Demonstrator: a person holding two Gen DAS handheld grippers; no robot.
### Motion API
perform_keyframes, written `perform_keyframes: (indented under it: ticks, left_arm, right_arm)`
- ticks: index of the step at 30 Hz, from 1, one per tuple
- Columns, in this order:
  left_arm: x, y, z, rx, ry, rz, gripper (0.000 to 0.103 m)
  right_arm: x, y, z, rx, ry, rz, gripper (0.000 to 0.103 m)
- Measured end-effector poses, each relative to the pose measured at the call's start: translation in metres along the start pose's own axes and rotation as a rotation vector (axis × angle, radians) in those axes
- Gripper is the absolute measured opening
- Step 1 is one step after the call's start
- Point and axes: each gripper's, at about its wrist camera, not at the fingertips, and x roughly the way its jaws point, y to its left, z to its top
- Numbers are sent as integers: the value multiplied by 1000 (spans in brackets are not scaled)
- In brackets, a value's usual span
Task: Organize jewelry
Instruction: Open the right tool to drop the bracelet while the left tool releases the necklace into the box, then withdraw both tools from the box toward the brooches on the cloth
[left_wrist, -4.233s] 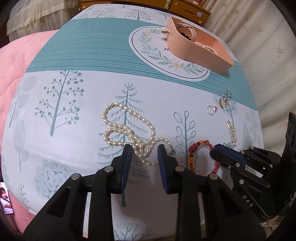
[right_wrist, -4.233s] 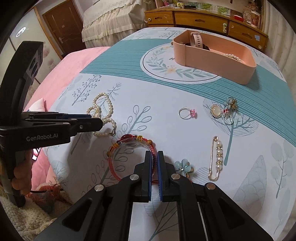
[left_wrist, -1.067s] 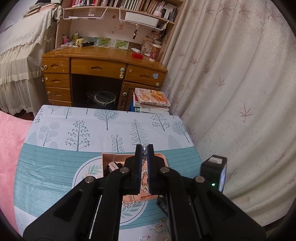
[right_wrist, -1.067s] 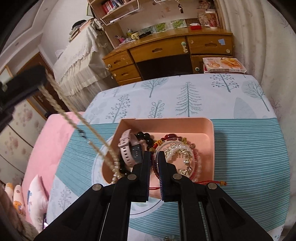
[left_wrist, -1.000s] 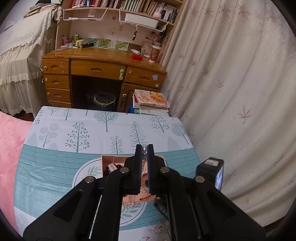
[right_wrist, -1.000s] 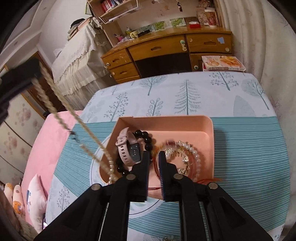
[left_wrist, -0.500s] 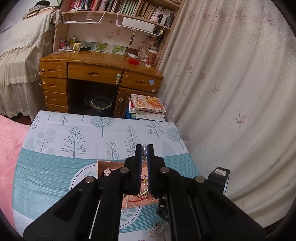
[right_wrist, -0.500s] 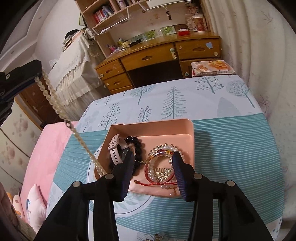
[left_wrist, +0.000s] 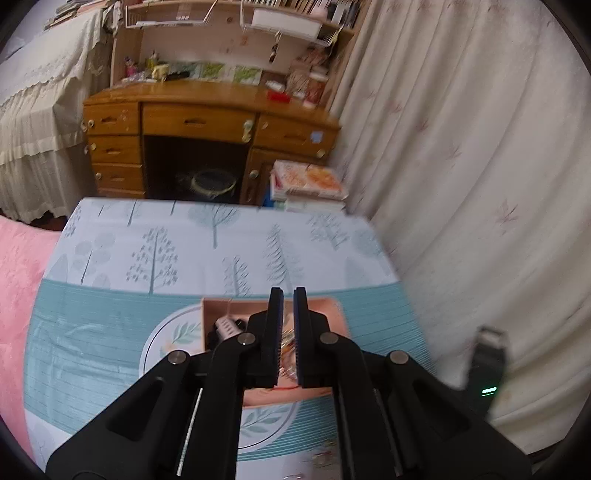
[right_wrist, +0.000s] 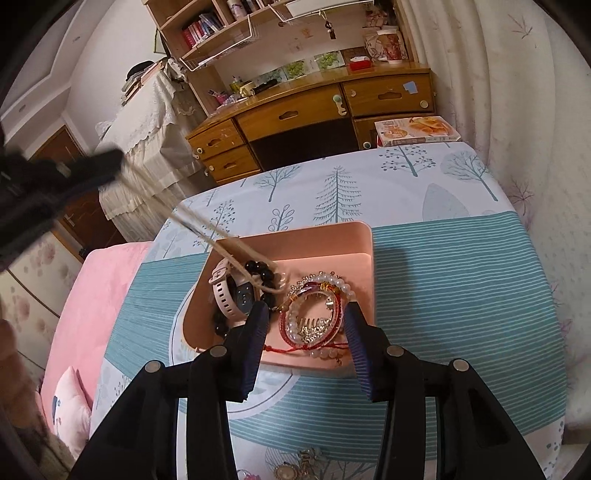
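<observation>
A pink tray (right_wrist: 365, 240) sits on the patterned tablecloth and holds a pink watch (right_wrist: 231, 291), a black bead bracelet (right_wrist: 264, 271), and the red beaded bracelet (right_wrist: 314, 321) among other bracelets. My right gripper (right_wrist: 304, 325) is open and empty just above the tray's near side. My left gripper (left_wrist: 288, 332) hovers above the tray (left_wrist: 236, 306) with its jaws a little apart. In the right wrist view it (right_wrist: 107, 166) is blurred, and the pearl necklace (right_wrist: 236, 254) runs from it down into the tray.
Brooches and small pieces (right_wrist: 295, 467) lie on the cloth in front of the tray. A wooden desk (right_wrist: 314, 107) stands beyond the table, books (right_wrist: 417, 129) beside it. Curtains (left_wrist: 461, 184) hang to the right, and pink bedding (right_wrist: 92, 314) lies to the left.
My right gripper has opened and let go of the red beaded bracelet, which now lies in the tray. My left gripper has come lower, and the pearl necklace's lower end has dropped into the tray.
</observation>
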Motion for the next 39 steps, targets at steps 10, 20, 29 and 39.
perform_keyframes:
  ticks: [10, 20, 29, 39]
  left_arm:
    - [39, 27, -65, 19, 150, 96, 4]
    - [15, 30, -123, 39, 163, 74, 55]
    - [-19, 2, -187, 160, 211, 11, 55]
    - [-23, -13, -254, 242, 307, -55, 55]
  right_arm:
    - [-19, -3, -21, -22, 10, -22, 43]
    - [-37, -5, -58, -66, 75, -49, 43]
    - [-60, 2, -113, -166, 149, -60, 43]
    - [-56, 19, -171, -308, 254, -64, 43]
